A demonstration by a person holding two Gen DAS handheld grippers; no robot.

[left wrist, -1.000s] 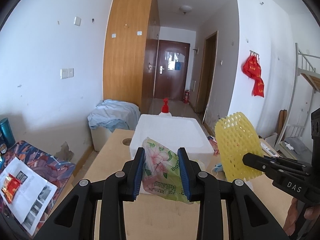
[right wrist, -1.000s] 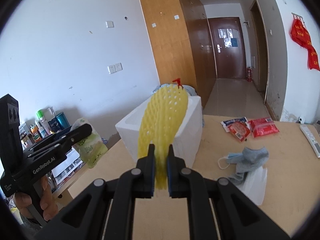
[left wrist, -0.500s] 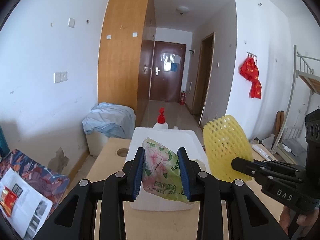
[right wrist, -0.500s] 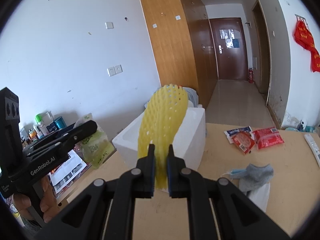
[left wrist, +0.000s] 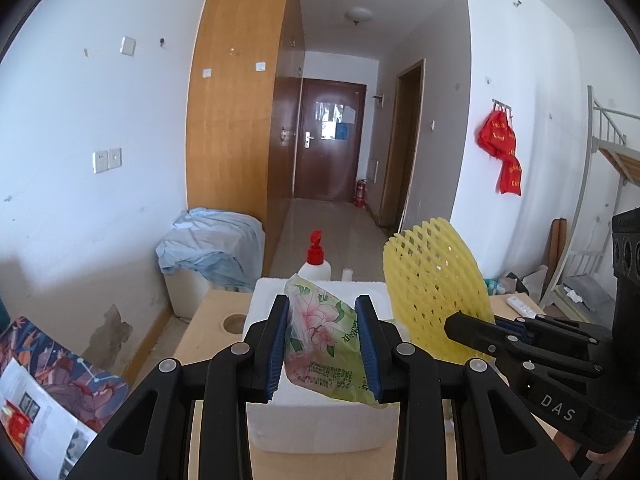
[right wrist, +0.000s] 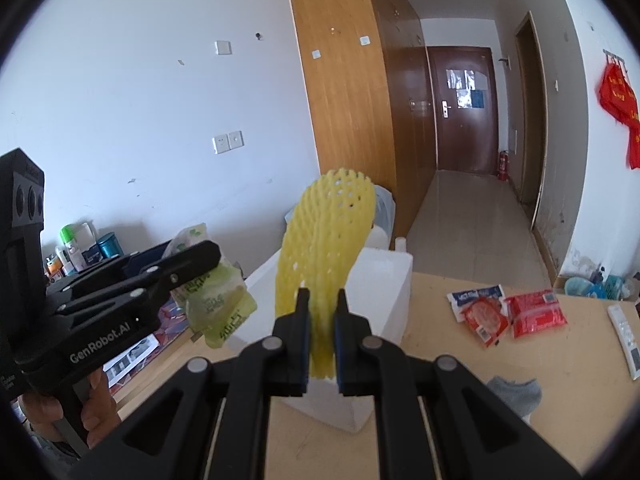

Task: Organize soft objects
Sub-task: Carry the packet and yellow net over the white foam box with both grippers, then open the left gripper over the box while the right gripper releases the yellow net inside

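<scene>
left claw (left wrist: 323, 340): clamped on the green tissue pack (left wrist: 326, 350), blue pads pressing both flat sides; pack stands tilted between them, lower end hanging out below the pads.
right claw (right wrist: 320, 338): nearly together, pinched on the bottom edge of the yellow foam net (right wrist: 326, 256); net stands up and ahead of the claw, unsupported along most of its length.
foam box (left wrist: 320, 412): white, on the wooden surface (right wrist: 440, 332) directly ahead of and below both claws; whether it has an open top cannot be told from here.
risk, net: grip is on a thin edge only; the net is light and floppy, so a quick swing could fold it over or pull it free of the pads.
risk, pack: slick wrapper, soft contents; it may slide downward out of the left claw if the squeeze eases.
risk, claws: the two sit just beside each other; lowering together, the net could brush the pack or one claw could knock the other.
left behind: grey sock (right wrist: 514, 394) and red snack packets (right wrist: 508, 316) lie to the right of the right claw, on the surface, untouched.
</scene>
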